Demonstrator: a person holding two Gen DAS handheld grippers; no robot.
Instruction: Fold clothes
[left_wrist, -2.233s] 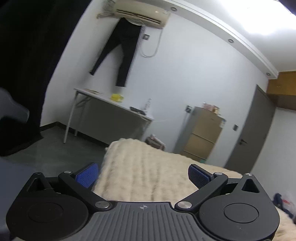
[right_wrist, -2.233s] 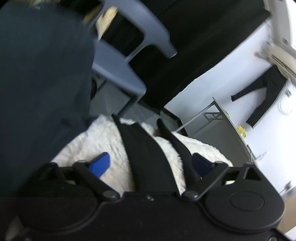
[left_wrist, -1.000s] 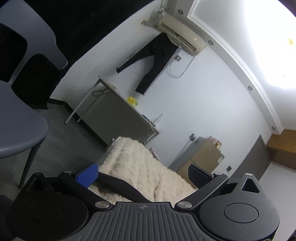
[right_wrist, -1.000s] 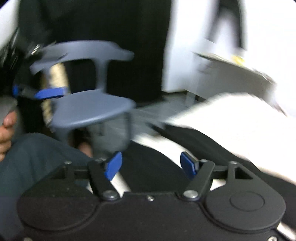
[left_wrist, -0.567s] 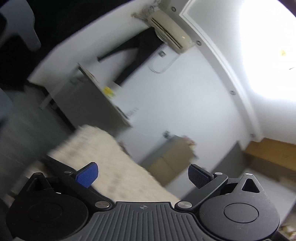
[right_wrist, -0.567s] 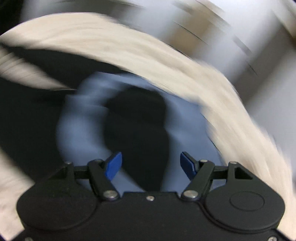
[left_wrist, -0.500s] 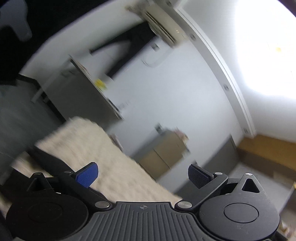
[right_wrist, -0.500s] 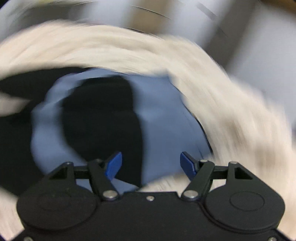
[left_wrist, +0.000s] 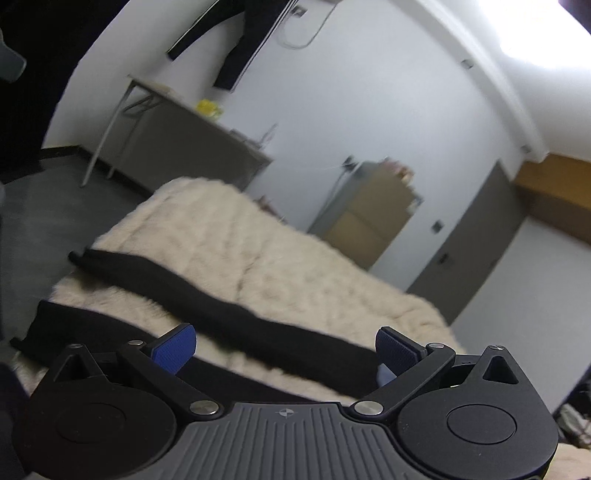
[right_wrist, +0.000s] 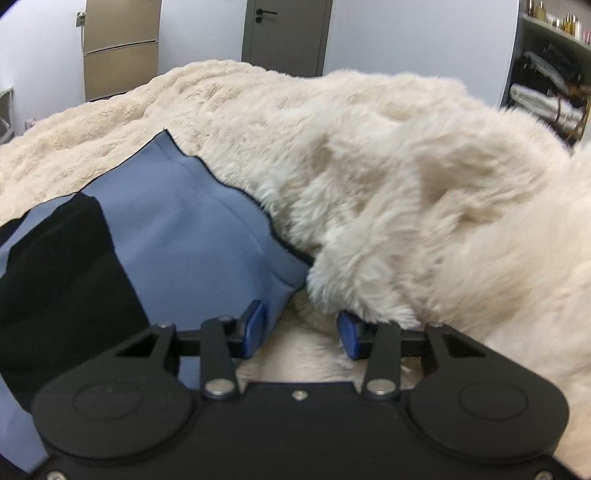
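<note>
Your half-closing right gripper (right_wrist: 301, 332), jaws just narrowed, straddles fluffy blanket (right_wrist: 424, 192), the blue-and-black garment's (right_wrist: 192, 221) hem touching its left pad.

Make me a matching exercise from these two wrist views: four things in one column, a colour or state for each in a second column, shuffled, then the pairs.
Things
1. left gripper
2. fluffy blanket
3. garment's blue panel
4. trousers on the wall

States
A. cream, covers the bed
B. hanging up high, black
C. jaws wide open, nothing between the pads
D. lies on the blanket, edge at the right gripper's left pad

Pairs: 1-C, 2-A, 3-D, 4-B
</note>
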